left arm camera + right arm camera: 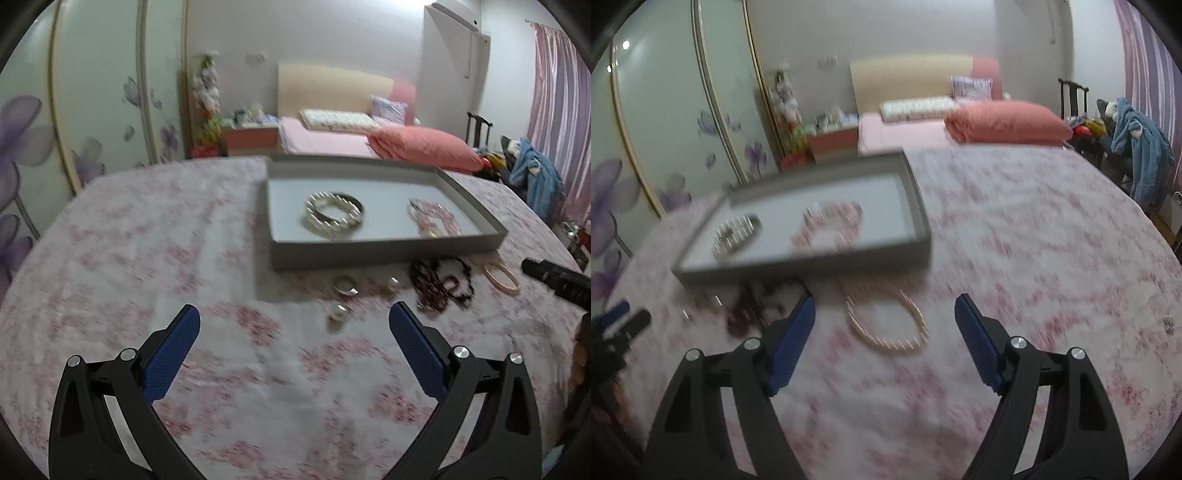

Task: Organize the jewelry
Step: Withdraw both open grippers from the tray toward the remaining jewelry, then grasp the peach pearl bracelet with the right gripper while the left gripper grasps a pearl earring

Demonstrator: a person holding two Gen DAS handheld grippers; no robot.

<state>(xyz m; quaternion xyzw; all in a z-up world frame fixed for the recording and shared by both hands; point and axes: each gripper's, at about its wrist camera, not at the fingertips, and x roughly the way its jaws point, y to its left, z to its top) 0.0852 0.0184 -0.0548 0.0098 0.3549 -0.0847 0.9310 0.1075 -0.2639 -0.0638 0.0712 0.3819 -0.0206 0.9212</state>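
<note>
**Setting: home bedroom**

Bed (325, 142) with cream headboard (332, 90), pink sheet, pillows and folded coral quilt (424, 147). Bedside cabinet (251, 134) crowded with small items. Wardrobe (92, 92) with sliding doors printed in purple flowers. Pink curtain (557, 99). Dark chair (480, 129); blue clothing (535, 173) heaped nearby. Surface (147, 240) under pink floral cloth.

A tray (384, 254) is set on a cloth-covered table (147, 258). In the tray, a bangle stack (334, 214) is placed left and a bead bracelet (436, 218) right. Before the tray's near wall, lying on the cloth from left to right: a ring (346, 286), a tangled bead string (441, 282), a pearl strand (502, 277). Two earrings (337, 314) are found nearer the camera. A bed (332, 142) is located behind the table.
</note>
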